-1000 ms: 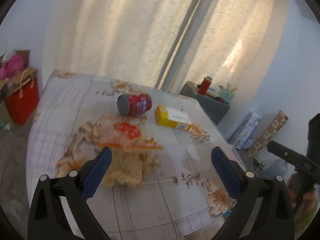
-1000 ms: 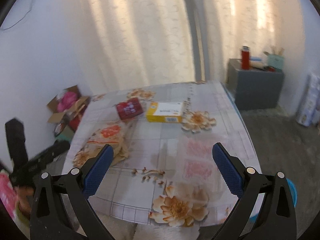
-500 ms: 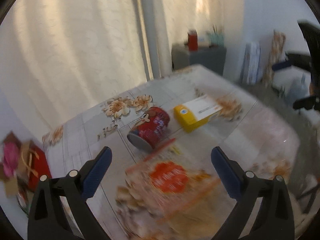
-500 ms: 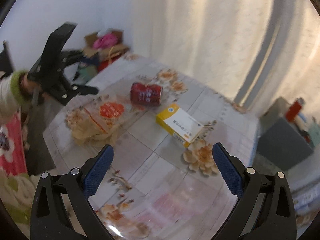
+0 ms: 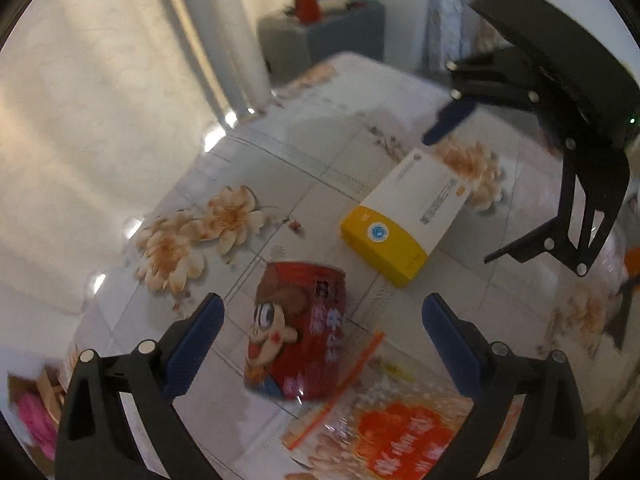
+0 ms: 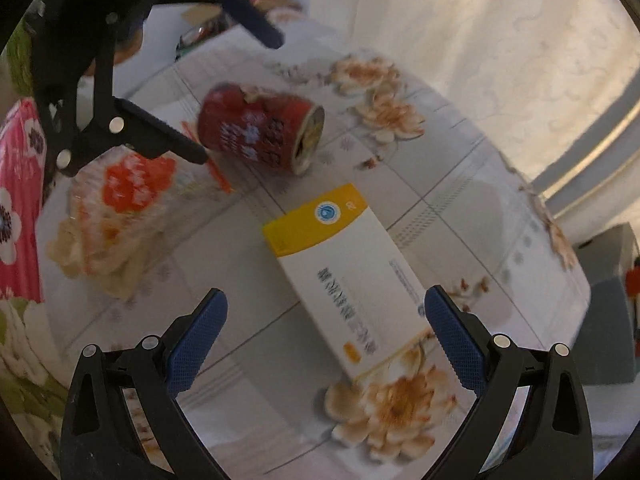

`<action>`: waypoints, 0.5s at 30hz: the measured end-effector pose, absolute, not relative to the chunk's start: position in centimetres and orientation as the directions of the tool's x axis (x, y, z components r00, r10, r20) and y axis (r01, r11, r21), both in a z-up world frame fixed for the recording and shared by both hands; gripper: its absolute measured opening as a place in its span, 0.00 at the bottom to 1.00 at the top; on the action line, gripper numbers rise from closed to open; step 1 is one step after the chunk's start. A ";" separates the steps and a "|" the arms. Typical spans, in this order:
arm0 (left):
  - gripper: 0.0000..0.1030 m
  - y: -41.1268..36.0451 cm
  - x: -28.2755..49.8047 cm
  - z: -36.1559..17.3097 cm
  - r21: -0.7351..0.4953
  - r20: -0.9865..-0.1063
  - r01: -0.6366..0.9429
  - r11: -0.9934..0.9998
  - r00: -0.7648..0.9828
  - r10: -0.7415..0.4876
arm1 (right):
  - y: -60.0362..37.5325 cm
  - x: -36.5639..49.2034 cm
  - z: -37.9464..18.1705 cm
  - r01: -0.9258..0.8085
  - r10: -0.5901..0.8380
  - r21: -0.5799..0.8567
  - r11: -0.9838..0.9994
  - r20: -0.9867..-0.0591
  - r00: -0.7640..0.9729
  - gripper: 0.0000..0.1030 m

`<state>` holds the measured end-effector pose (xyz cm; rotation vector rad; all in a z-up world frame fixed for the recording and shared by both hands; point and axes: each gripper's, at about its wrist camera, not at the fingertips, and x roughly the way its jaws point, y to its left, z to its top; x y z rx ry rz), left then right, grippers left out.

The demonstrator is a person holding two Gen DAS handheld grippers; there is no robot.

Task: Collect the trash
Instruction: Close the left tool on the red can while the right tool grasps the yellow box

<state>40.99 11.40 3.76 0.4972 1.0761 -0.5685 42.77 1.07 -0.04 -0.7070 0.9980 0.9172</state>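
A red can (image 5: 300, 330) with a cartoon face lies on its side on the floral tablecloth (image 5: 280, 168); my left gripper (image 5: 320, 332) is open with the can between its fingers. A yellow and white box (image 6: 344, 264) lies flat, its near end between the fingers of my open right gripper (image 6: 324, 332). A clear snack bag (image 5: 392, 428) with an orange label lies by the can. The can (image 6: 260, 132) and bag (image 6: 120, 208) also show in the right wrist view, the box (image 5: 404, 224) in the left.
The right gripper's body (image 5: 560, 100) hangs over the table's far right in the left wrist view. A grey cabinet (image 5: 324, 36) stands beyond the table by the curtain (image 5: 100, 80). A pink floral fabric (image 6: 16, 208) and a cardboard box (image 6: 236, 8) are off the left side.
Both grippers have moved in close over the table. The left one now straddles the can and the right one the box's near end. Both stay open.
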 end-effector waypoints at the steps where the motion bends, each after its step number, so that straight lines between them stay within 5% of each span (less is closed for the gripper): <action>1: 0.94 11.1 41.6 3.1 0.105 -0.926 0.660 0.744 0.337 -0.168 | 1.3 43.2 -0.6 -0.894 0.306 -0.080 0.442 -0.923 0.234 0.92; 10: 0.94 10.8 44.4 -0.7 0.062 -0.970 0.680 0.731 0.215 -0.117 | 2.0 45.6 -2.7 -0.904 0.306 -0.042 0.425 -0.933 0.188 0.92; 15: 0.76 10.6 44.2 -2.1 0.063 -0.980 0.699 0.713 0.177 -0.087 | 2.2 46.2 -3.8 -0.902 0.297 -0.024 0.431 -0.940 0.167 0.92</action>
